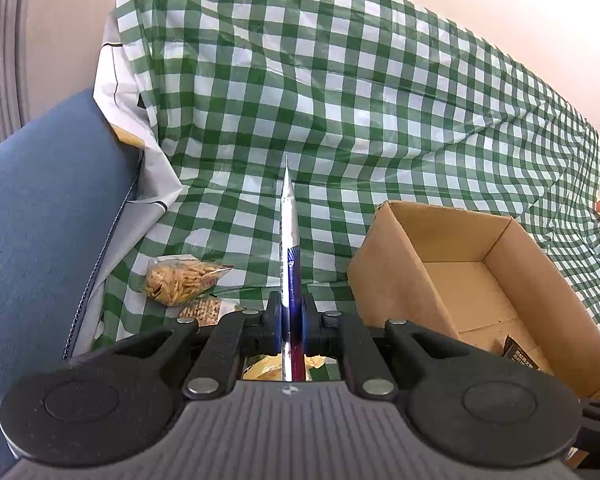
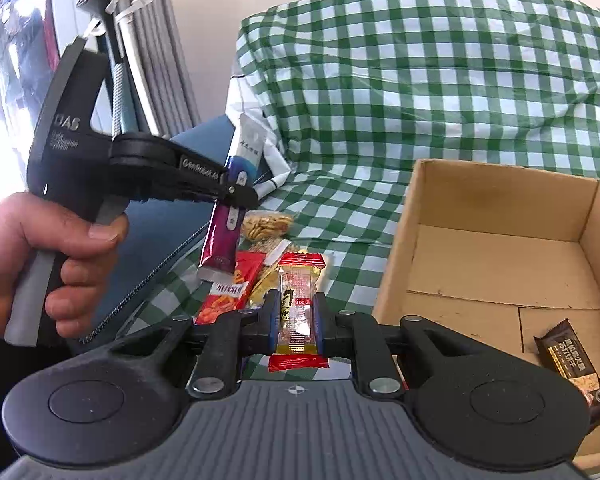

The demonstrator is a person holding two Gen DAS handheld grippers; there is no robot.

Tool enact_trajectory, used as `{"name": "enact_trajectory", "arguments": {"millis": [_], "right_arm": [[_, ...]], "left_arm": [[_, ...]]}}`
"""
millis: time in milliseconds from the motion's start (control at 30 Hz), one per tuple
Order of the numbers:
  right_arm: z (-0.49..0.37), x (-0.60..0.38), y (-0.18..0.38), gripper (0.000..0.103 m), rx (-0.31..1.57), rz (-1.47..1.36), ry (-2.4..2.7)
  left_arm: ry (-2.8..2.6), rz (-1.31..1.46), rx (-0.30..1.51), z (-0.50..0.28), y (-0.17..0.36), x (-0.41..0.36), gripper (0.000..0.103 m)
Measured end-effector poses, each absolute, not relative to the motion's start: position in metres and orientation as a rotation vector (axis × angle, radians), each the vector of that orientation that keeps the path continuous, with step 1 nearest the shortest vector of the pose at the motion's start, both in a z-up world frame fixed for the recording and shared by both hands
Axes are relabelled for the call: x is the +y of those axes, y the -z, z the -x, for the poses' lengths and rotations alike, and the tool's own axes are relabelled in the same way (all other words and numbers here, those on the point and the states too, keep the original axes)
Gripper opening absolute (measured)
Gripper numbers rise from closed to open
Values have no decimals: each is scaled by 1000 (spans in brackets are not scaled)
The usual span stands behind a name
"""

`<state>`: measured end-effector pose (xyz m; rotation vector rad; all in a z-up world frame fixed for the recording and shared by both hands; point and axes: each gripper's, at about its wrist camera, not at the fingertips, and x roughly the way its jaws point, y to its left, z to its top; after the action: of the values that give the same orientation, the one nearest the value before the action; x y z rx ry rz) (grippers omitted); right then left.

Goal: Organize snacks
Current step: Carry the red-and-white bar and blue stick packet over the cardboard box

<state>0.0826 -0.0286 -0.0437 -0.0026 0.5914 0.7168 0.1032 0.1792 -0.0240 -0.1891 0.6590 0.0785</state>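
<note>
A green-and-white checked cloth [image 2: 440, 92] covers the seat and backrest. On it, at four o'clock in the right wrist view, stands an open cardboard box [image 2: 500, 200]; the only thing visible inside is a dark brown snack bar [image 2: 576, 368] lying on its floor at the near corner. At nine o'clock a hand [image 2: 40, 256] holds the left gripper [image 2: 236, 190], clamped on a long white, blue and purple sachet [image 2: 224, 236] hanging above the loose snacks. The right gripper [image 2: 298, 320] is closed on a clear, red-ended snack bar [image 2: 300, 300]. Beneath lie a red packet [image 2: 230, 292] and a clear bag of pale sticks [image 1: 180, 280], at eight o'clock in the left view.
</note>
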Motion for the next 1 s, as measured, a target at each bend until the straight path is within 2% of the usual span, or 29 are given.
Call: {"name": "enact_trajectory", "arguments": {"millis": [1000], "right_arm": [[-92,-54,37,18,485,-57,-528]], "left_arm": [[-43,184,601,-107,20,178,9]]}}
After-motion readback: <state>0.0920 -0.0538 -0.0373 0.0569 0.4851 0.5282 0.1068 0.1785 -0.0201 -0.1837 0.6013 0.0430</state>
